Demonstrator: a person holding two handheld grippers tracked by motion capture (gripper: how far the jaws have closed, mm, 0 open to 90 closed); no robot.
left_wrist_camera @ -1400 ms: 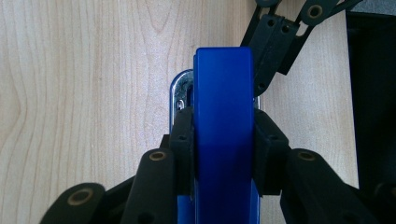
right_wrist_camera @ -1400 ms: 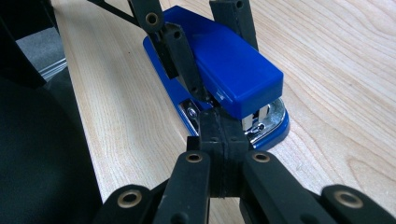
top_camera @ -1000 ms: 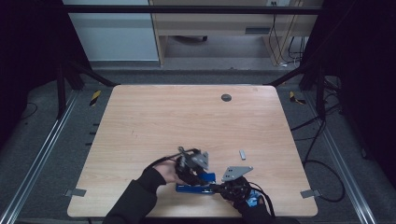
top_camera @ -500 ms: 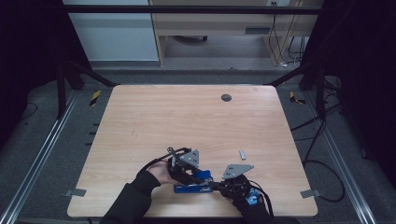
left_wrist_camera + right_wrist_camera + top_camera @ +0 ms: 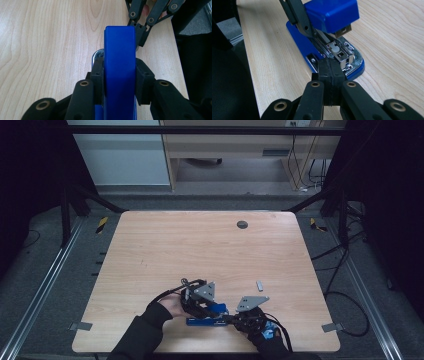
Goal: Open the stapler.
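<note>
the blue plastic-and-metal stapler (image 5: 207, 319) lay on the pale wooden table (image 5: 200, 250), close to the edge nearest the person. the left gripper (image 5: 119, 75) was clenched on the stapler's blue top cover (image 5: 329, 12), one pad on each flank, and held it swung up off the stapler's blue base (image 5: 299, 42), so the chrome staple channel (image 5: 337, 51) lay bare. the right gripper (image 5: 329, 75) had its jaws pressed flat together, holding nothing, with the tips resting at the front end of the stapler, against the nose of the channel and pinning it down.

the step looked like opening the stapler for loading. to do it well, the left grip probably wanted to stay square on the cover's sides, since the smooth plastic could slip and snap down. the right tips likely needed to keep steady downward pressure near the stapler's front, without sliding into the channel. a small grey strip of staples (image 5: 259, 285) lay beyond the stapler, to its right, well apart, and seemed the next thing to fetch.
</note>
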